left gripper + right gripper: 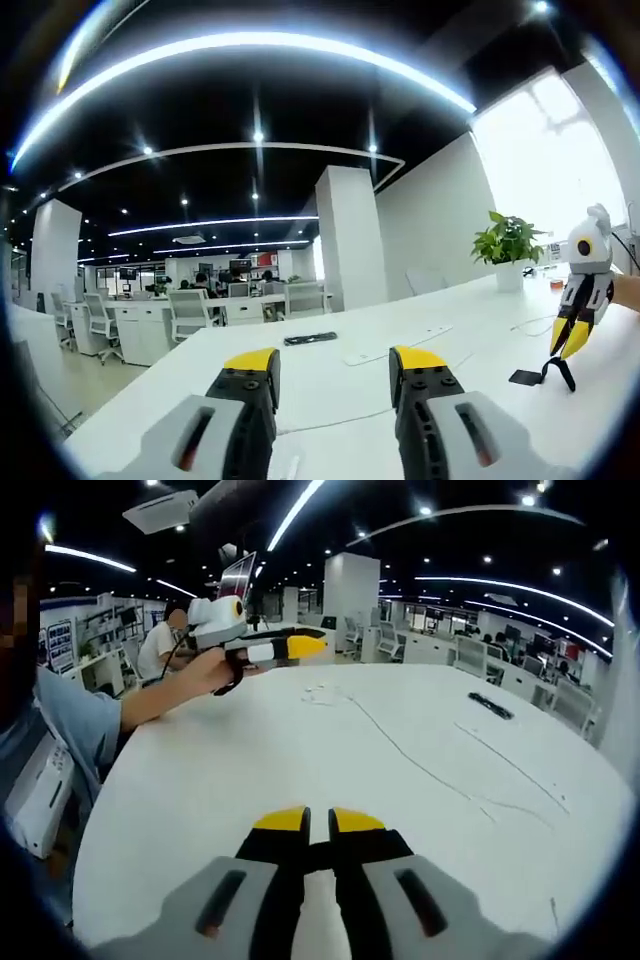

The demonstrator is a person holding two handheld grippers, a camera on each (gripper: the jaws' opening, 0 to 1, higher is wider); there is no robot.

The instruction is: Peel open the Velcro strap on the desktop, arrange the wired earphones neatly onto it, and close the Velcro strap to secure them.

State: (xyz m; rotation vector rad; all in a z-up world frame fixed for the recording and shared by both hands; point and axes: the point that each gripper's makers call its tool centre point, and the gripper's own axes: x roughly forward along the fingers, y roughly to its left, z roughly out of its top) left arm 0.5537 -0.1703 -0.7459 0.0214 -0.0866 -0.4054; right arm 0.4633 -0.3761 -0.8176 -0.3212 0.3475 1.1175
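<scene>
A black Velcro strap (530, 377) lies on the white desk (470, 340) at the right of the left gripper view. One end of it curls up into the yellow tips of my right gripper (567, 345), which is shut on it. In the right gripper view that gripper (318, 825) has its jaws almost together, with something dark between them. The white wired earphones (322, 693) lie farther out on the desk, and their thin cable (420, 765) trails toward me. My left gripper (335, 365) is open above the desk with nothing in it. It also hovers near the earphones (308, 646), held by a hand.
A flat black object (310, 338) (490, 705) rests on the far part of the desk. A potted plant (508, 245) stands at the desk's end by the window. A person's arm (150, 700) reaches in from the left. Office chairs and desks stand beyond.
</scene>
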